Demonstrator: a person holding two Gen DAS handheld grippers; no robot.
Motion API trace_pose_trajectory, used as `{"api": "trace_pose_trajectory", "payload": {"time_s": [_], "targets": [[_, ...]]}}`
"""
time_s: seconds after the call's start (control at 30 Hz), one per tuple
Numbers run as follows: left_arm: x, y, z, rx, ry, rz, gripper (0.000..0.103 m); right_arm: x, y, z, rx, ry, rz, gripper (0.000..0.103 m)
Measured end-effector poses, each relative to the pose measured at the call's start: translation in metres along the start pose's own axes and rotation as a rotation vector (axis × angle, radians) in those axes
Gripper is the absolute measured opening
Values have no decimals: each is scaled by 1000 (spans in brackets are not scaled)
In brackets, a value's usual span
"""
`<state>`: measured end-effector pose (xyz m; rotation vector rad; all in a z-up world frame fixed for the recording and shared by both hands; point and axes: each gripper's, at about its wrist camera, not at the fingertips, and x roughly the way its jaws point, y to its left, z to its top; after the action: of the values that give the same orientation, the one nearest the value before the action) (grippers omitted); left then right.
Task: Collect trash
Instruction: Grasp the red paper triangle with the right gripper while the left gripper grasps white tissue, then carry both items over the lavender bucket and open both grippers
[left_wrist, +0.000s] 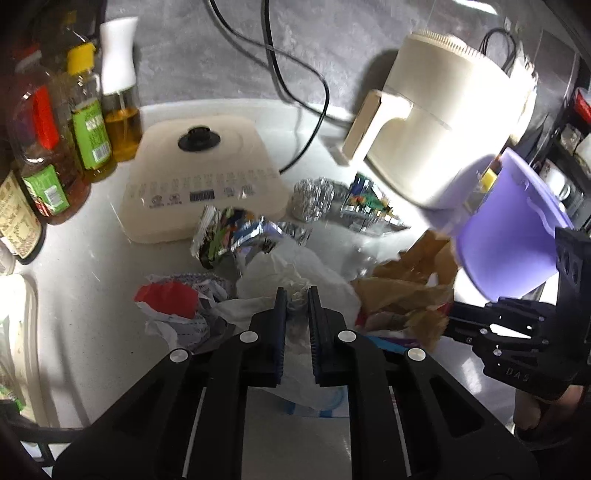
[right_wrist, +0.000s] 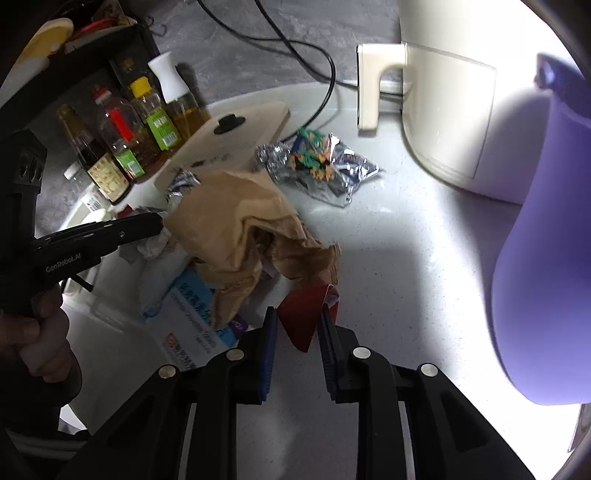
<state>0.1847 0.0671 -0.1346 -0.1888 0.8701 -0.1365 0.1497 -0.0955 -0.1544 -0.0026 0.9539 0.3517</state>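
Note:
Trash lies in a heap on the white counter. My left gripper (left_wrist: 297, 295) is shut on a crumpled white tissue (left_wrist: 295, 269) in the middle of the heap; the gripper also shows in the right wrist view (right_wrist: 155, 225). My right gripper (right_wrist: 297, 317) is shut on a red wrapper (right_wrist: 304, 317) at the near edge of a crumpled brown paper bag (right_wrist: 240, 229). The right gripper also shows in the left wrist view (left_wrist: 458, 317), at the brown bag (left_wrist: 410, 291). A lilac bin (right_wrist: 546, 277) stands to the right.
Foil snack wrappers (right_wrist: 321, 166), a foil ball (left_wrist: 314, 197), a red-and-white wrapper (left_wrist: 173, 299) and a printed white packet (right_wrist: 192, 317) lie around. A cream appliance base (left_wrist: 199, 184), oil bottles (left_wrist: 88, 122), black cables (left_wrist: 295, 74) and a cream air fryer (left_wrist: 443, 122) stand behind.

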Motion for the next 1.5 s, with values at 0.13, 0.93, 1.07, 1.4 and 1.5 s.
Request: {"api": "trace_pose_trajectory", "payload": {"time_s": [0.13, 0.93, 1.07, 1.4, 1.5], "targets": [[-31, -7, 8, -15, -84, -1, 12, -25, 1, 2, -3, -44, 10, 22], [-96, -117, 79, 208, -261, -173, 12, -193, -37, 36, 13, -439, -145, 23], [-86, -142, 87, 260, -251, -222, 12, -204, -64, 41, 20, -455, -233, 25], [-55, -211, 101, 367, -218, -365, 12, -236, -100, 13, 107, -466, -397, 64], [-46, -231, 101, 395, -202, -401, 12, -248, -109, 2, 146, -471, -414, 66]]}}
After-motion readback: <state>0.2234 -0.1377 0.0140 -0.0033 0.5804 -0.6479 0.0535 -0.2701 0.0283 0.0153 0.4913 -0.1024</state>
